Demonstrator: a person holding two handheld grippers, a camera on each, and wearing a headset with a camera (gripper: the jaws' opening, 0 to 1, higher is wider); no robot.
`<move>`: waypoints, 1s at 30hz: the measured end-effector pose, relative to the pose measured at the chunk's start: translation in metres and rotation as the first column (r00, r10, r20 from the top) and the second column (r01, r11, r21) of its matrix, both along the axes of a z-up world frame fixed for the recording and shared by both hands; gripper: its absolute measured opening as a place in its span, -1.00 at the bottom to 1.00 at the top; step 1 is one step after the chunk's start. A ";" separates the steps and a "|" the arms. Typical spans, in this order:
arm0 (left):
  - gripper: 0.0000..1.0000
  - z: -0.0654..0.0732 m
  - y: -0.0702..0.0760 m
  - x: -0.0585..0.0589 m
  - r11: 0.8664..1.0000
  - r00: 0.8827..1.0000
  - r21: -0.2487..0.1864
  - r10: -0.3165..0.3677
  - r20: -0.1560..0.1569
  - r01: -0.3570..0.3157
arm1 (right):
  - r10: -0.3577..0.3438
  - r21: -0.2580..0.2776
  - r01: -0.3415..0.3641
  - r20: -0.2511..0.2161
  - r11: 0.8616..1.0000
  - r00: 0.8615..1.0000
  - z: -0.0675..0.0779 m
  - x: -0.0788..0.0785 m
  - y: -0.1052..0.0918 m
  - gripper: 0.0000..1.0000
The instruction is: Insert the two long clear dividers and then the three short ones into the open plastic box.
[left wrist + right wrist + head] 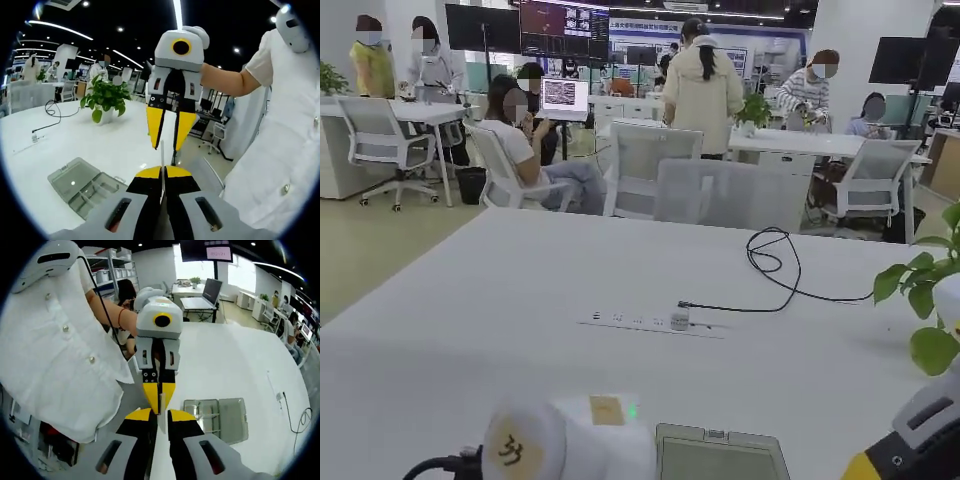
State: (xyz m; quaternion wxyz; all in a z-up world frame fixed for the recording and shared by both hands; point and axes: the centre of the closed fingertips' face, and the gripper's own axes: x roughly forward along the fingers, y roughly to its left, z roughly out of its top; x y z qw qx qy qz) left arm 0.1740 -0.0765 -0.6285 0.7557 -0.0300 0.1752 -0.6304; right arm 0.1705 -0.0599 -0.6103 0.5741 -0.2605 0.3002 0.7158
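Left tongs (162, 172): yellow tips pressed together on the lower edge of a thin clear divider (162, 155). The sheet stands straight up out of them, edge-on in the left gripper view.
Right tongs (168, 146): facing the left pair tip to tip, held up over the bench (520, 300). Their yellow tips stand apart, one on each side of the divider's free end. Whether either tip touches the sheet cannot be told.
Right gripper view: same arrangement from the other side. Its own tips are spread with the sheet between them, and the opposite pair is pinched tight on it.
Writing: a round tan sticker (513, 447) on a white housing (580, 445) at the bottom edge of the head view bears a dark mark that reads like "33". Text on the wall screens (565, 25) far behind is too small to read.
Plastic box (70, 177): on the bench with its lid folded flat beside the tray. It lies below and left of the tongs in the left gripper view, and below and right of them in the right gripper view. It is well apart from the divider.
Bench extras: a power strip (640, 321) with one plug in it, a looped black cable (775, 265) and a potted plant (102, 97).
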 end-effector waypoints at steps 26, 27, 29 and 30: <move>-1.00 0.001 0.002 -0.010 0.999 0.995 -0.019 -0.030 0.097 0.032 | 0.051 -0.010 -0.052 -0.055 0.999 0.997 -0.011 -0.011 0.003 -0.94; -1.00 0.000 0.003 -0.010 0.999 0.995 -0.016 -0.030 0.099 0.032 | 0.054 -0.011 -0.055 -0.053 0.998 0.997 -0.012 -0.012 0.004 -0.94; -1.00 -0.001 0.003 -0.010 0.999 0.994 -0.010 -0.030 0.104 0.031 | 0.058 -0.012 -0.059 -0.053 0.998 0.997 -0.013 -0.012 0.004 -0.94; -1.00 -0.001 0.003 -0.010 0.999 0.994 -0.009 -0.030 0.107 0.031 | 0.060 -0.012 -0.060 -0.053 0.998 0.997 -0.013 -0.012 0.005 -0.94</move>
